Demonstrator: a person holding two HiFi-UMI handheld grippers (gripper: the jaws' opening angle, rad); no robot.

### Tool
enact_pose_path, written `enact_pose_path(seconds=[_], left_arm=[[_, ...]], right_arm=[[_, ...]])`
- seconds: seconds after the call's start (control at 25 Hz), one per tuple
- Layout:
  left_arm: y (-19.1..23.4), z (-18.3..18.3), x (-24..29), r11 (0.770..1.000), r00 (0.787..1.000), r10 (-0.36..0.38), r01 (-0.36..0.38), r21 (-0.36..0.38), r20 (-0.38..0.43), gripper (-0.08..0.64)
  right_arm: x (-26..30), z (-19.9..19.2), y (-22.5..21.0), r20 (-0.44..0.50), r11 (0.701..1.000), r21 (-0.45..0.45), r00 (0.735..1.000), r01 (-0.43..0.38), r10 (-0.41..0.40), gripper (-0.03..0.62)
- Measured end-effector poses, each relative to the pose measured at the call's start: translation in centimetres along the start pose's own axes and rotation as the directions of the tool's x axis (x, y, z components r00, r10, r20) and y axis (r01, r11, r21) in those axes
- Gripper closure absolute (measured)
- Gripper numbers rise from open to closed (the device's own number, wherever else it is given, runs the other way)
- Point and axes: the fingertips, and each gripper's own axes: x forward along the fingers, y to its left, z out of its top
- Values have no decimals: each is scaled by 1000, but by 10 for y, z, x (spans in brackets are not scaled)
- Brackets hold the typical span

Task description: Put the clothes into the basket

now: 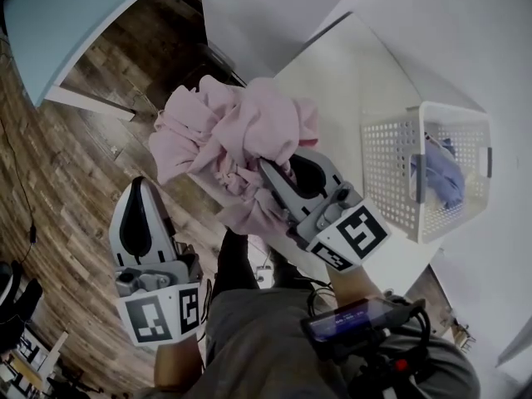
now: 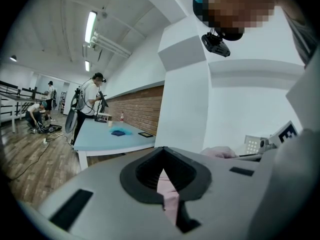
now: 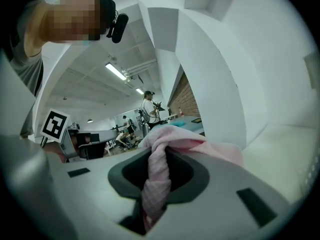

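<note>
A bunched pink garment point(image 1: 224, 127) hangs lifted over the near corner of the white table point(image 1: 349, 81). My right gripper point(image 1: 268, 169) is shut on it, and a twisted pink fold point(image 3: 156, 176) runs between its jaws. My left gripper point(image 1: 139, 186) hovers over the floor at the lower left, just short of the garment's hanging edge. Its jaws stand together, and only a pink sliver point(image 2: 167, 194) shows through the slit. The white slatted basket point(image 1: 391, 173) stands on the table to the right, with blue clothing point(image 1: 445, 177) inside.
A light blue table point(image 1: 75, 15) stands at the top left over the wooden floor point(image 1: 58, 181). White wall panels rise behind the white table. In the left gripper view a person point(image 2: 90, 106) stands by that blue table, and others are farther back.
</note>
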Motion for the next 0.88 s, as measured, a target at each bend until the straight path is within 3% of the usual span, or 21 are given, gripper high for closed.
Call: enact_pose_path(seconds=[0.2,0.52,0.76,0.88], left_arm=[[-10,24,0,1000,999,-27,26,10,47,552],[-37,69,-24,992,984,-126,124,25,122,552],[-138,106,-16,954,936,-300,290,79,186,552],[-159,108,-21,935,916,-354,346,77,189,552]], right_arm=[[-13,54,0,98,999,-41,995,31,-27,518],[-60,142,28,247,988,-110,966,111,-81,518],[-169,207,-12,381,942,-150,897,300,-226,517],[-206,217,-22,398,905,-154,863,397,-311,516]])
